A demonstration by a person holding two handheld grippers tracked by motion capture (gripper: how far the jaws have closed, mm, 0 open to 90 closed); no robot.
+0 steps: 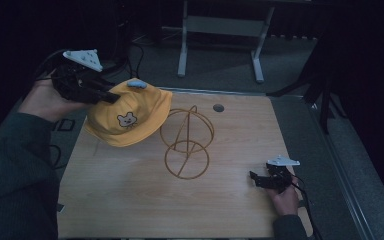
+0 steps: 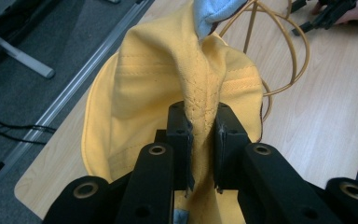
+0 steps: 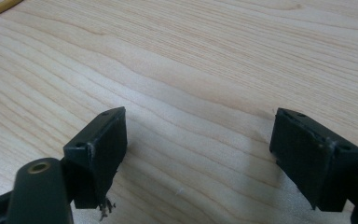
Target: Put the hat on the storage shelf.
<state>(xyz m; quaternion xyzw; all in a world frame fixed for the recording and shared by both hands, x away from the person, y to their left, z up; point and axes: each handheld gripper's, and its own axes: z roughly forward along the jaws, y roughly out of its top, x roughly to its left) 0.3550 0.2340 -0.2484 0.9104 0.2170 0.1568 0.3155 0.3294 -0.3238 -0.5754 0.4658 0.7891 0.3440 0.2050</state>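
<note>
A yellow bucket hat with a small bear patch hangs above the table's far left corner. My left gripper is shut on its brim. In the left gripper view a fold of the hat is pinched between the two pads, my left gripper tight on it, and a pale blue tab shows at the top. A gold wire hat stand rises mid-table, just right of the hat. My right gripper rests open on the wood at the near right, with nothing but bare table between the jaws of my right gripper.
The wooden table has a round grommet hole near its far edge. Beyond the far edge stand a grey desk frame and cables on a grey floor. A dark sleeve covers the near left corner.
</note>
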